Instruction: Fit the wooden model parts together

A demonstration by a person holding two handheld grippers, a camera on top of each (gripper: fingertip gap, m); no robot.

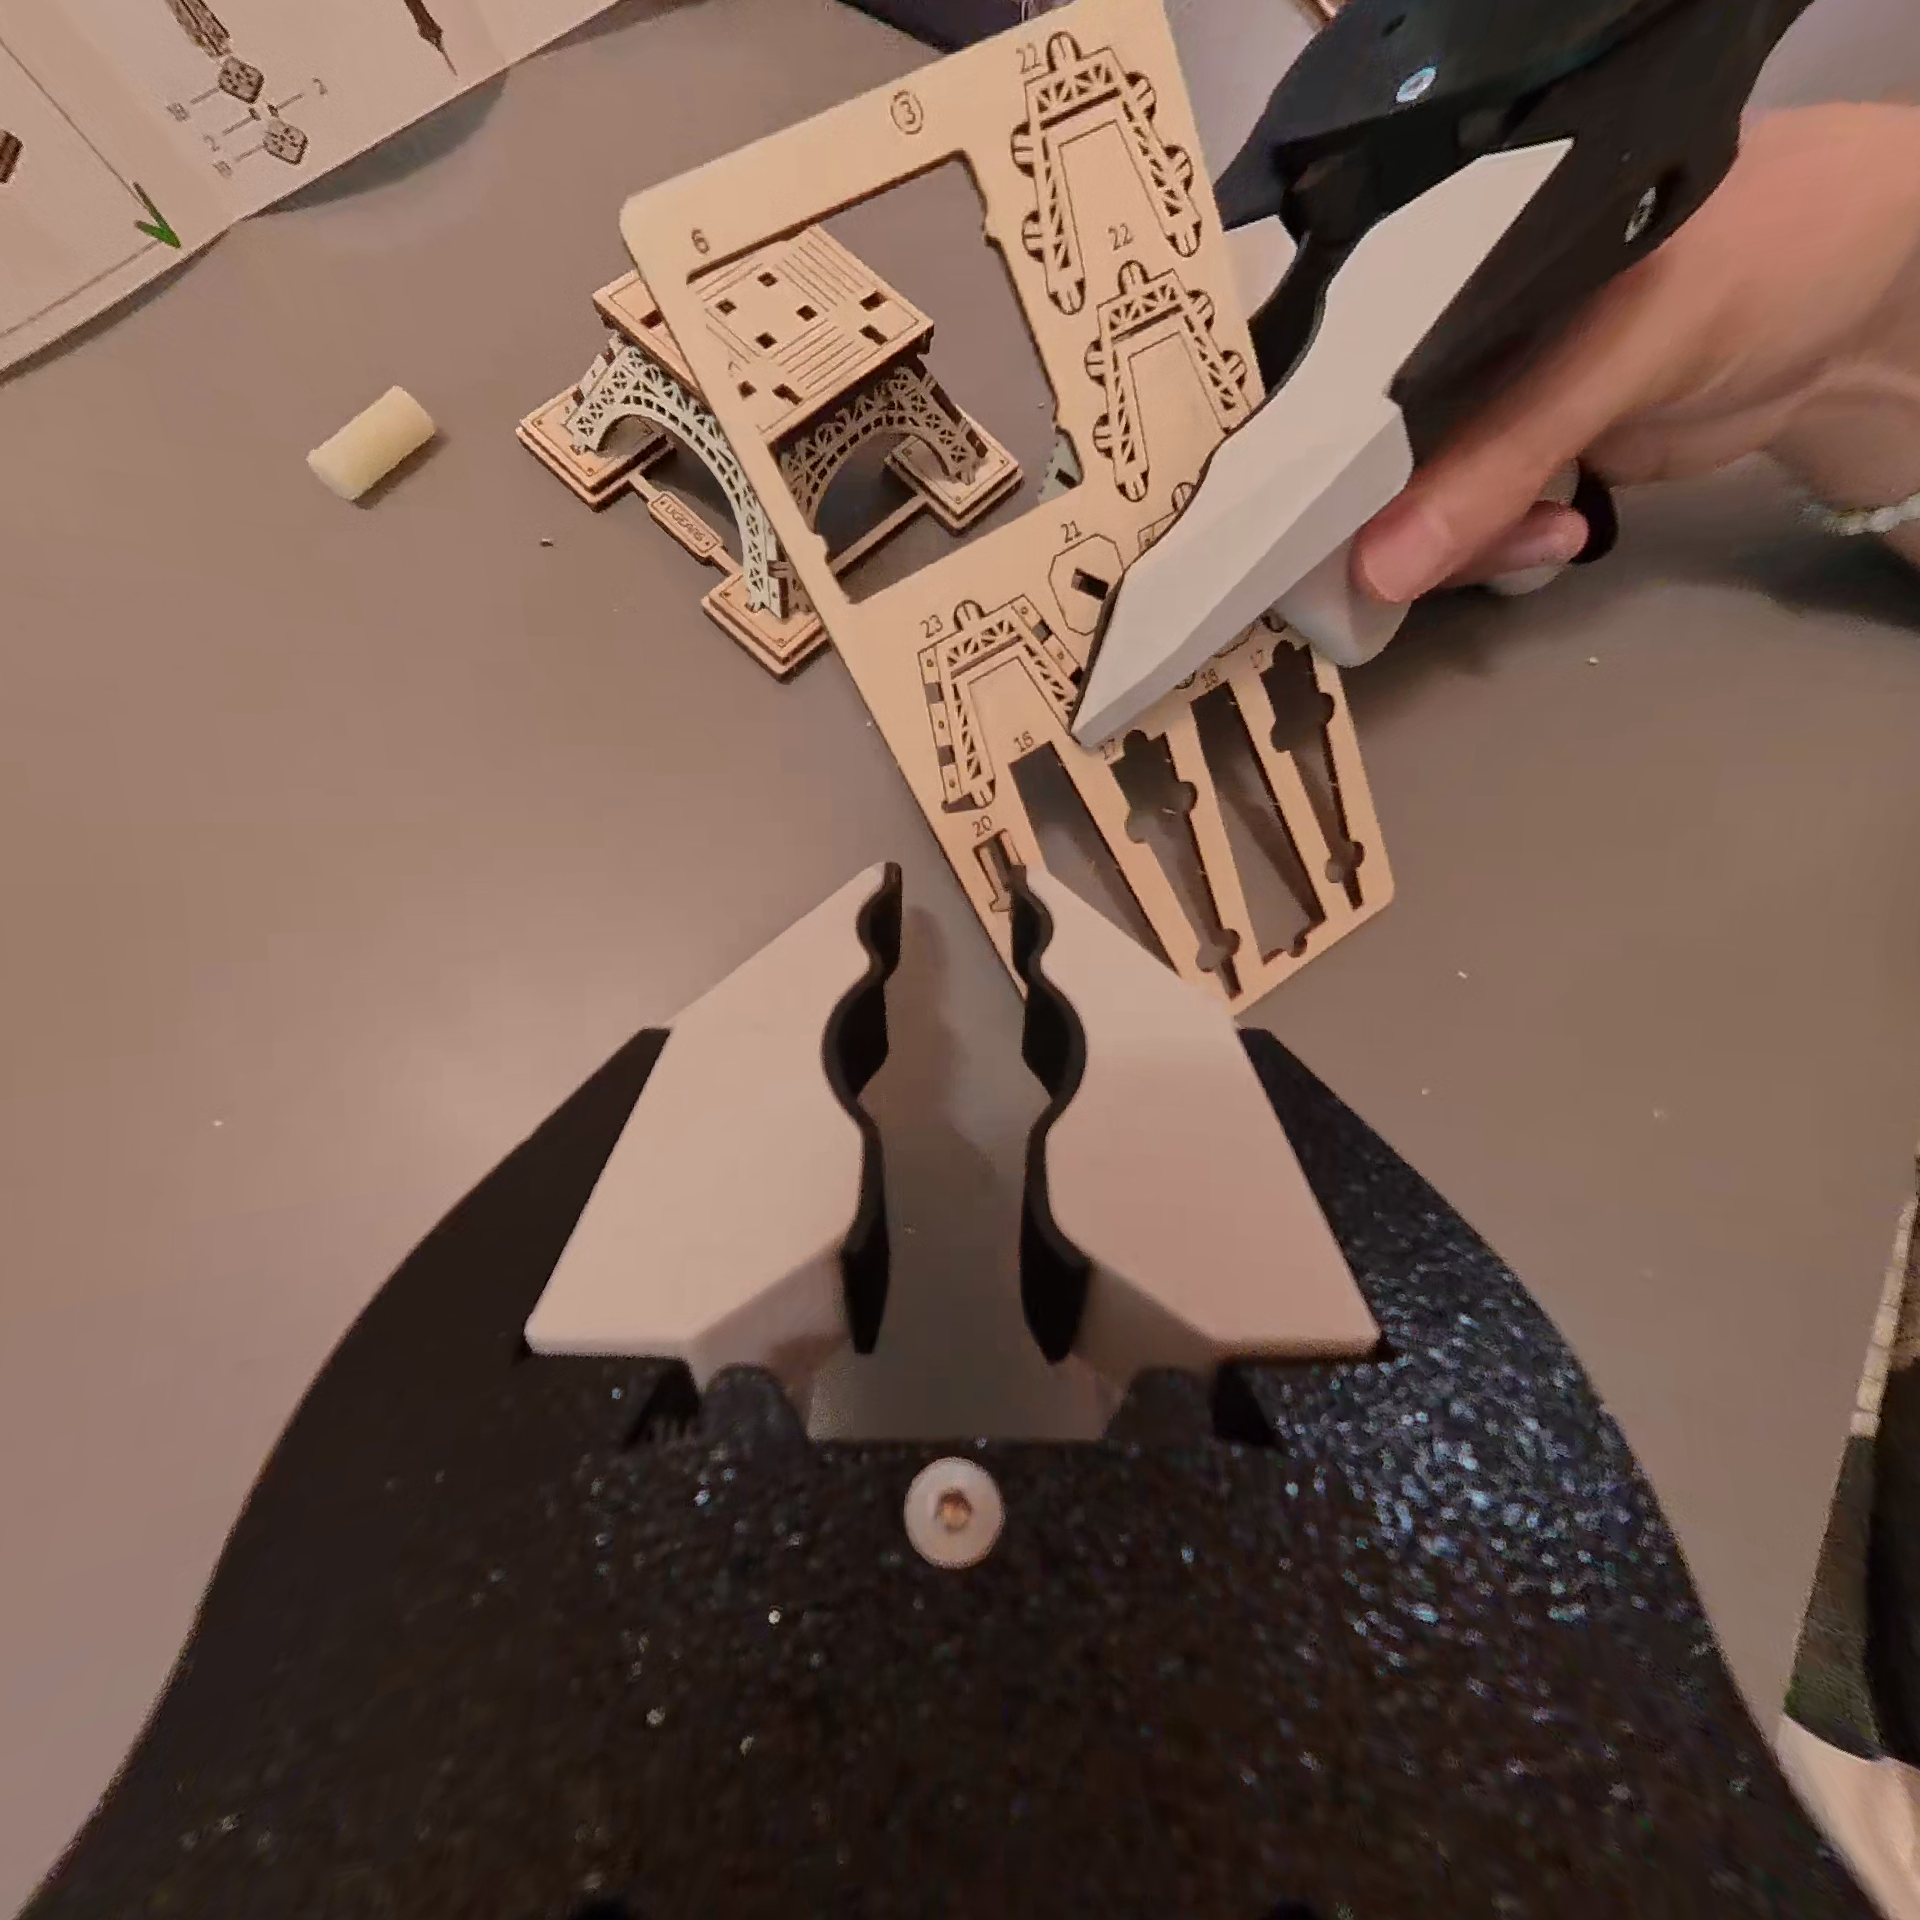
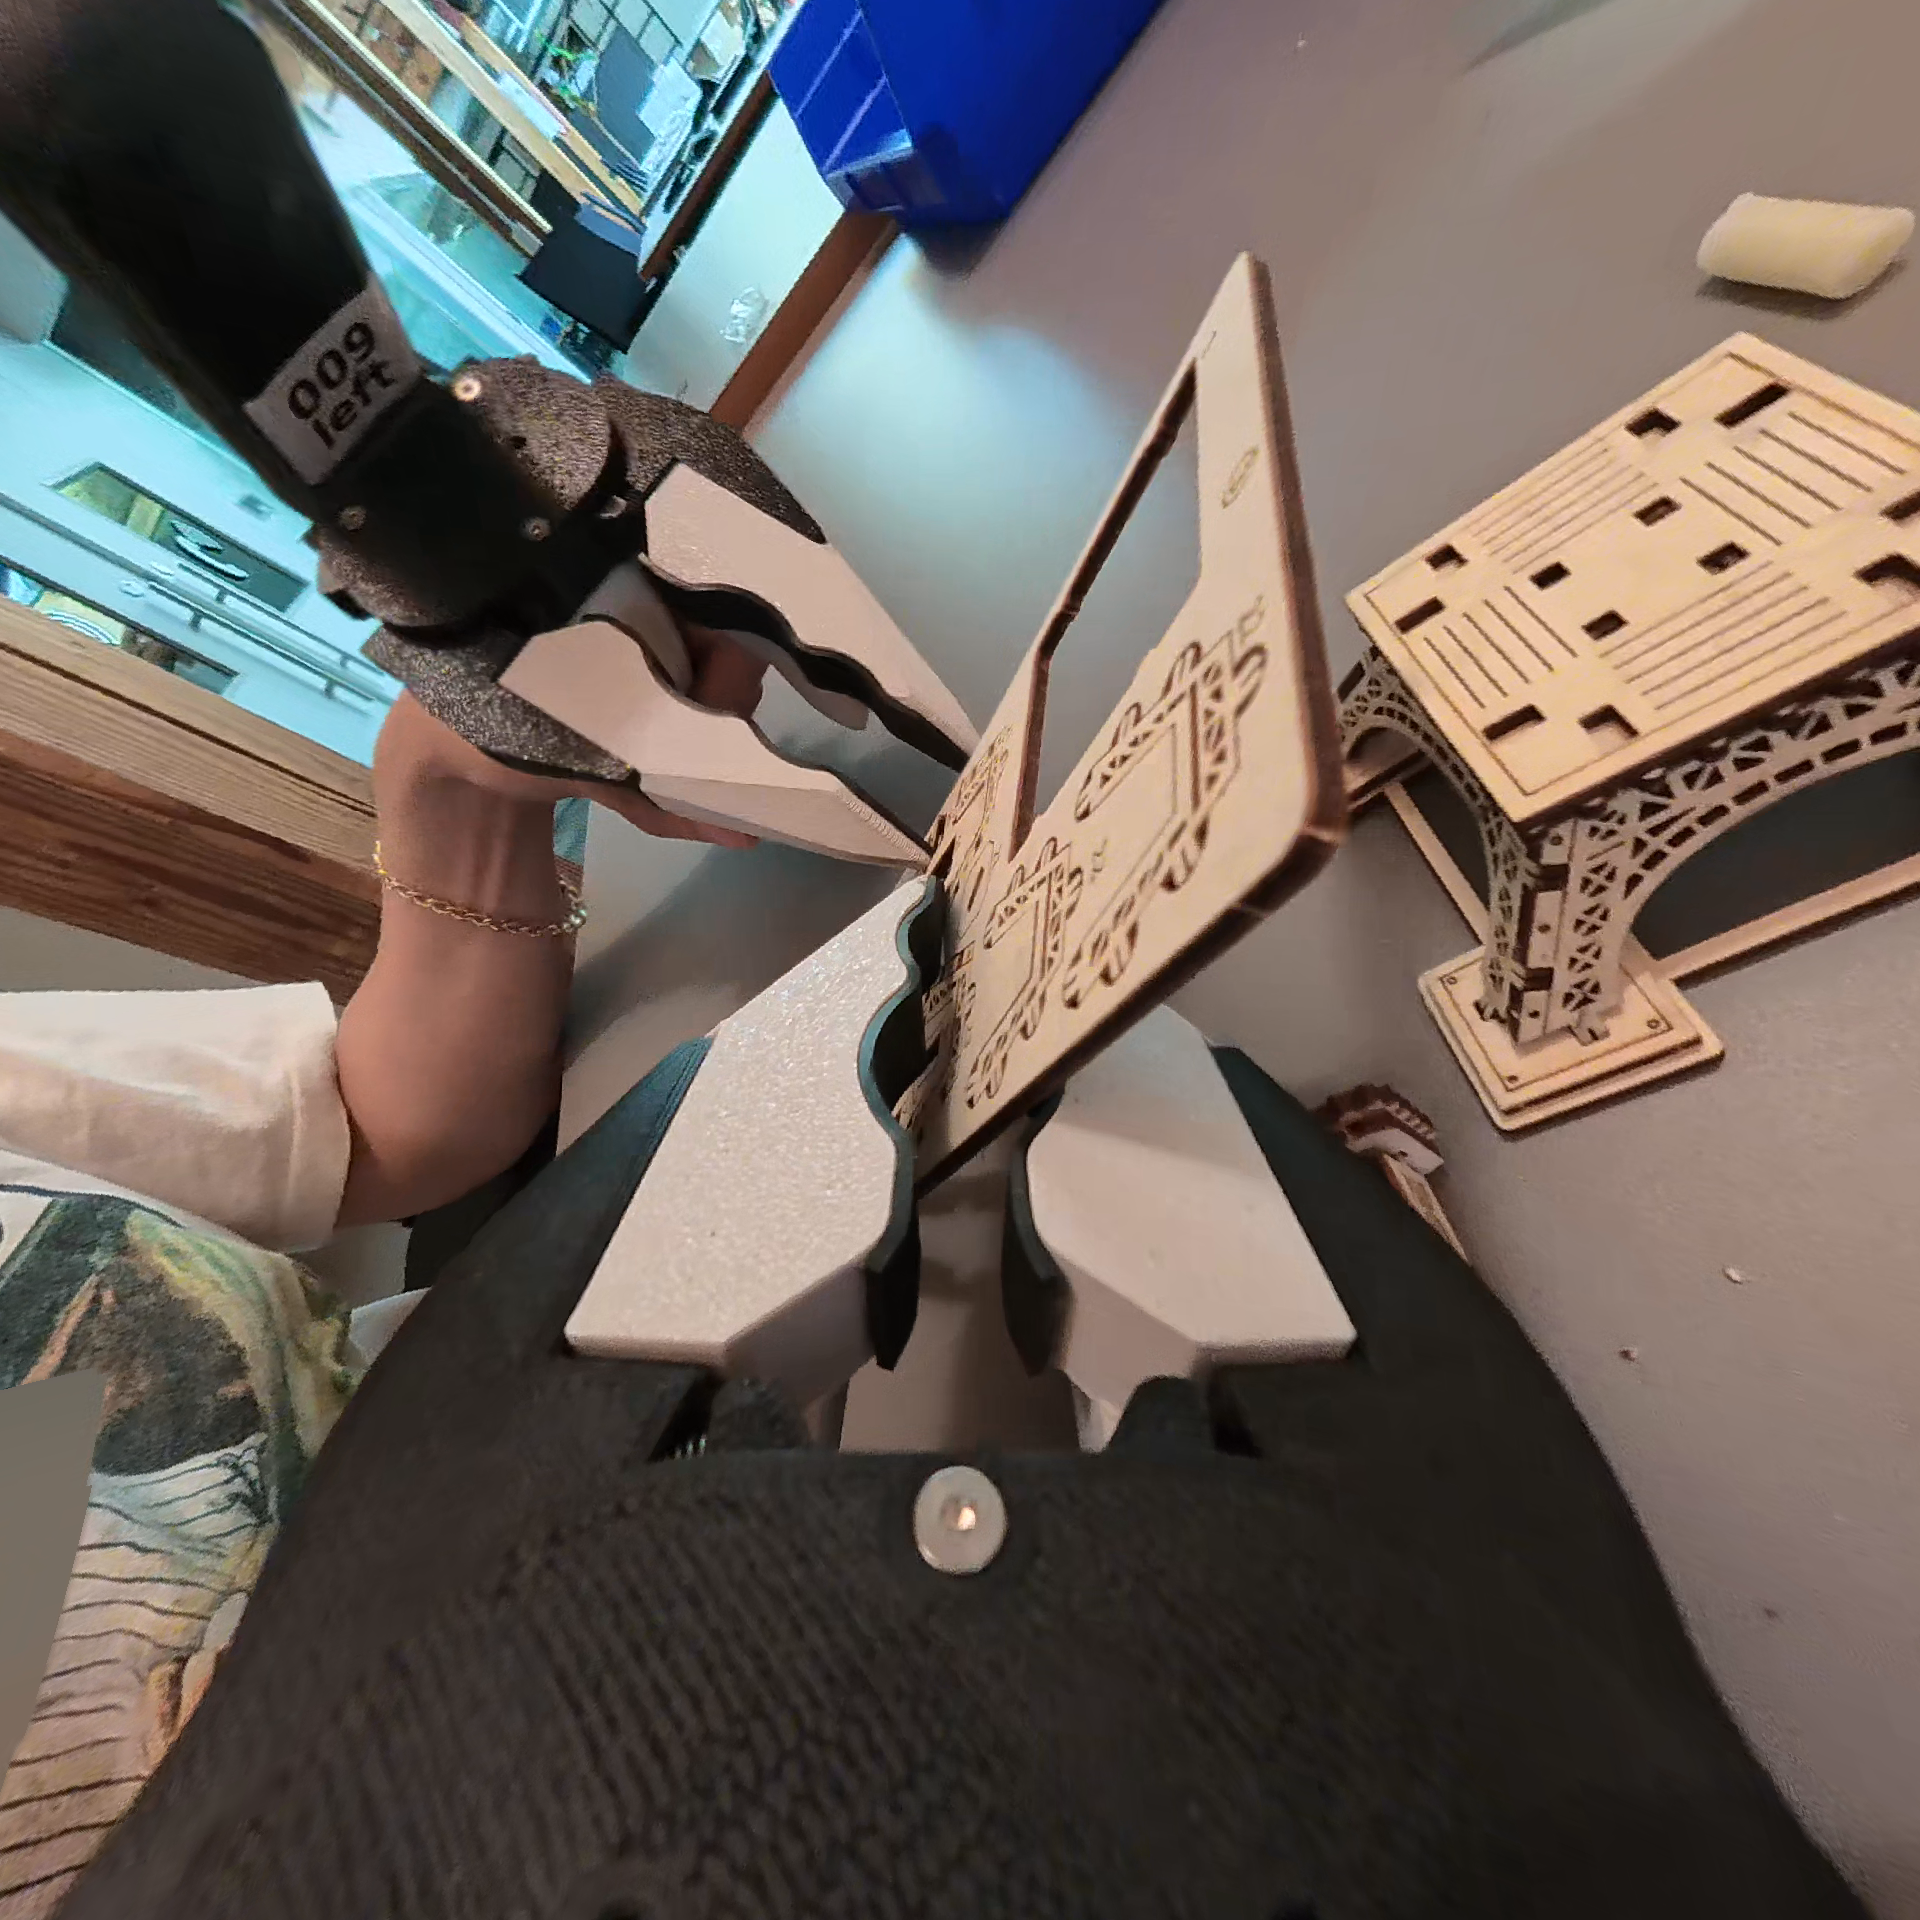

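Note:
A flat wooden sheet of cut-out parts (image 1: 935,343) is held tilted above the grey table (image 1: 312,831). My right gripper (image 1: 1091,717) is shut on its right edge; in the right wrist view the sheet (image 2: 1195,644) sits between the fingers and hides the right one. My left gripper (image 1: 956,894) is open, its fingertips (image 1: 883,883) on either side of the sheet's near corner; it also shows in the right wrist view (image 2: 935,821). The built wooden tower base (image 1: 748,447) stands on the table behind the sheet (image 2: 1662,675).
A pale foam cylinder (image 1: 371,444) lies left of the tower base (image 2: 1808,244). A paper instruction sheet (image 1: 156,135) lies at the far left. A blue bin (image 2: 935,104) stands at the table's far edge. A small wooden piece (image 2: 1387,1132) lies beside my right gripper. Less than 4 cm separates the two grippers' tips. From either gripper's tips it is about 15 cm to the pale foam cylinder (image 1: 371,444). It is also in sight in the right wrist view (image 2: 1787,242).

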